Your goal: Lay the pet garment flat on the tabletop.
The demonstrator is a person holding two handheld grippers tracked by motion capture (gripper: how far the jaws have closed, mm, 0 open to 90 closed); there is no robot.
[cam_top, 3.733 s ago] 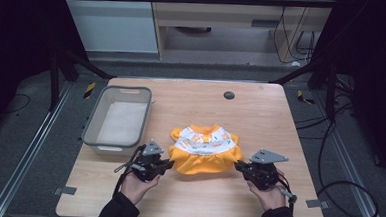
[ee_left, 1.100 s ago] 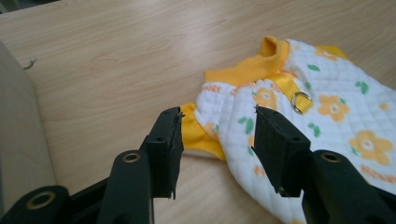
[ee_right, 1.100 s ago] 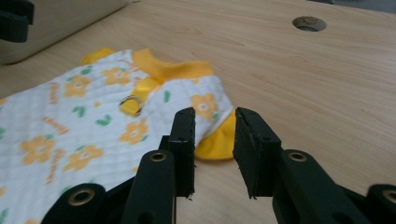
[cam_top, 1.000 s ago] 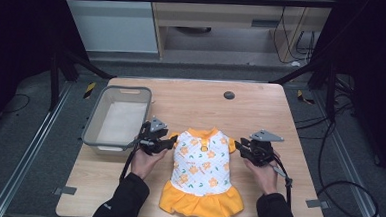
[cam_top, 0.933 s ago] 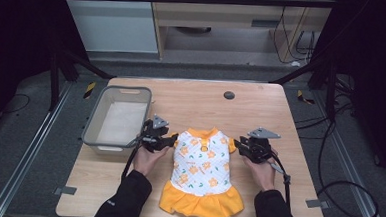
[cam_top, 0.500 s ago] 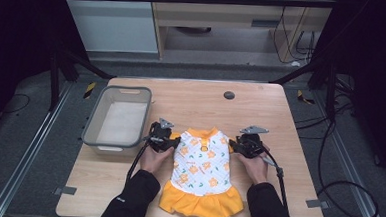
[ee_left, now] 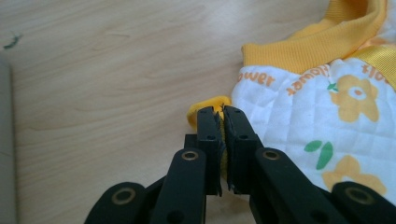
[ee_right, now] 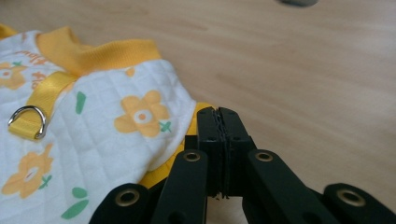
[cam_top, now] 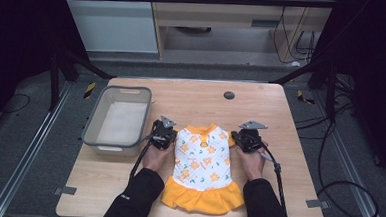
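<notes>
A small dress [cam_top: 203,164] lies flat on the wooden table [cam_top: 282,188], white quilted top with orange flowers, yellow collar and orange skirt ruffle toward the person. My left gripper [cam_top: 173,137] sits at its left sleeve. In the left gripper view the left gripper [ee_left: 219,113] is shut, with the yellow sleeve trim [ee_left: 205,105] pinched between its jaws beside the white bodice [ee_left: 327,112]. My right gripper [cam_top: 235,139] sits at the right sleeve. In the right gripper view the right gripper [ee_right: 218,113] is shut tight at the yellow trim beside the bodice [ee_right: 102,130], which carries a metal D-ring [ee_right: 28,119].
A grey plastic bin [cam_top: 92,133] stands at the table's left, just beyond my left gripper. A small dark round disc [cam_top: 228,95] sits near the far edge. Bare wood lies behind the dress and to its right. Cables trail back along both forearms.
The dress, bunched near the front edge 3.7 s ago, now lies spread out. In the last second both grippers moved slightly away from the person and inward, holding the sleeves.
</notes>
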